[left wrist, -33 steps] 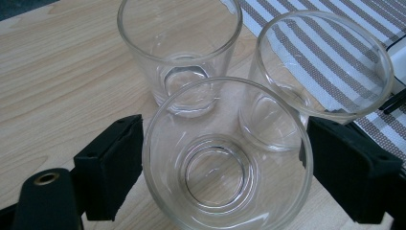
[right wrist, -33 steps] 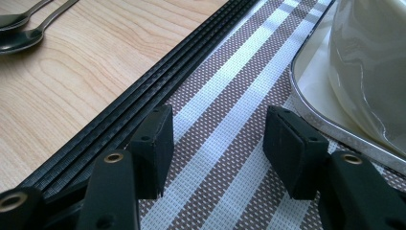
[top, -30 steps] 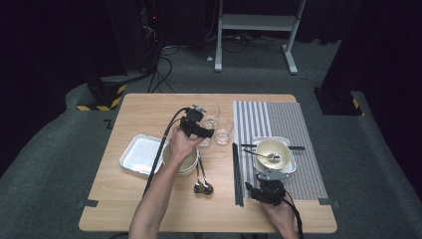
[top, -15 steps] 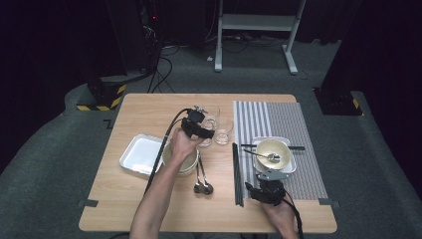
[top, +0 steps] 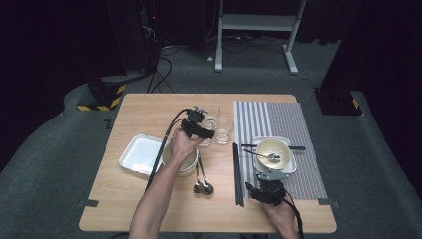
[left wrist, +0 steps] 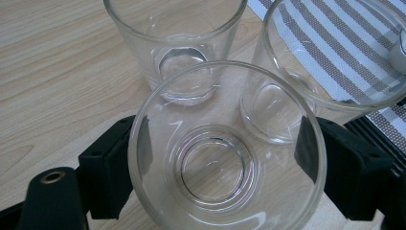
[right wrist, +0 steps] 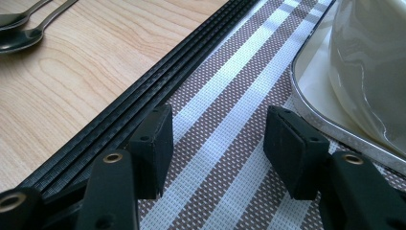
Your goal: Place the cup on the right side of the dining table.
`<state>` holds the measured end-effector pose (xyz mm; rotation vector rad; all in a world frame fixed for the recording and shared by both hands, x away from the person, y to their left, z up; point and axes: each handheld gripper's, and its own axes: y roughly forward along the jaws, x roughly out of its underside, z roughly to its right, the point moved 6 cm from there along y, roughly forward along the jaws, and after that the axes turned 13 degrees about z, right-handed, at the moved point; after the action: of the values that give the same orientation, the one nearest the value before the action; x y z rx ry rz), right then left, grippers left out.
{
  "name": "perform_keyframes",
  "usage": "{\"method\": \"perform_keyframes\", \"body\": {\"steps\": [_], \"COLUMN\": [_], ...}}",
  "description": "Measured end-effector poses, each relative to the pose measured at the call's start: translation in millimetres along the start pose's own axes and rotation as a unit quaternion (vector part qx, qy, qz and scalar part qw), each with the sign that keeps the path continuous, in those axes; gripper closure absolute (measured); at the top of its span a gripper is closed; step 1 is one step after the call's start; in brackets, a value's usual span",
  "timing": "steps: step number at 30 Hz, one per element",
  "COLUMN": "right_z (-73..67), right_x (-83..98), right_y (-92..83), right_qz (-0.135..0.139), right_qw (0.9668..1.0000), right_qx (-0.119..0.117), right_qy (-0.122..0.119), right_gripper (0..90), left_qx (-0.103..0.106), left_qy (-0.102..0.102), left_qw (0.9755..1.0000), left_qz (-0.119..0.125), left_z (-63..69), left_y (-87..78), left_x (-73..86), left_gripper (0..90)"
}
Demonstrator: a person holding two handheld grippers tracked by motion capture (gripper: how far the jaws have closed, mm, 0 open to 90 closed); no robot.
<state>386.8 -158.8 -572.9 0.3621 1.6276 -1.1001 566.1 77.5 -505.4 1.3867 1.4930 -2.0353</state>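
Observation:
A clear glass [left wrist: 225, 163] stands on the wood between my left gripper's [left wrist: 222, 167] black pads, which press on its two sides. Two more clear glasses [left wrist: 177, 43] [left wrist: 330, 57] stand just beyond it. In the high view my left gripper [top: 205, 133] is at mid table by those glasses [top: 212, 111] [top: 225, 130]. My right gripper [top: 268, 180] rests low on the striped mat [top: 278, 119] near the front edge. Its jaws [right wrist: 218, 143] stand open with only mat [right wrist: 230, 96] between them.
Black chopsticks [right wrist: 158, 81] lie along the mat's left edge [top: 237, 169]. A metal tray [right wrist: 325, 120] holds a cream bowl [top: 272, 149] with a spoon [top: 266, 157]. A white tray [top: 139, 153], another bowl [top: 181, 162] and two spoons [top: 201, 184] lie left.

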Motion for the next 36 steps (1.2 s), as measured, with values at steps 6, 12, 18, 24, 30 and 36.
{"method": "perform_keyframes", "body": {"steps": [6, 12, 18, 24, 30, 36], "right_z": [-0.1, 0.0, 0.0, 0.0, 0.0, 0.0], "right_x": [0.0, 0.0, 0.0, 0.0, 0.0, 0.0], "right_y": [0.1, 0.1, 0.2, 0.2, 0.1, 0.2], "right_qz": [0.000, 0.000, 0.000, 0.000, 0.000, 0.000], "right_qw": [1.0000, 1.0000, 1.0000, 1.0000, 1.0000, 1.0000], "right_qx": [-0.001, -0.001, -0.001, -0.001, -0.001, -0.001], "right_qy": [-0.002, -0.003, -0.003, -0.003, -0.003, -0.003], "right_gripper": [43.3, 43.1, 43.1, 43.1, 43.1, 43.1], "left_qx": [0.003, 0.004, 0.003, 0.002, 0.005, 0.013], "left_qy": [0.000, 0.002, 0.002, 0.000, 0.000, 0.001], "left_qw": [1.0000, 1.0000, 1.0000, 1.0000, 0.9999, 0.9998], "left_qz": [0.001, 0.003, 0.003, 0.006, 0.013, 0.017], "left_z": [0.3, 0.1, -0.1, -2.6, -2.6, -1.5], "left_y": [-0.8, -2.5, -3.0, -6.1, -13.5, -19.4], "left_x": [0.5, 1.9, 2.0, 0.8, -3.1, -5.2], "left_gripper": [18.2, 18.3, 18.4, 18.4, 18.4, 18.4]}}
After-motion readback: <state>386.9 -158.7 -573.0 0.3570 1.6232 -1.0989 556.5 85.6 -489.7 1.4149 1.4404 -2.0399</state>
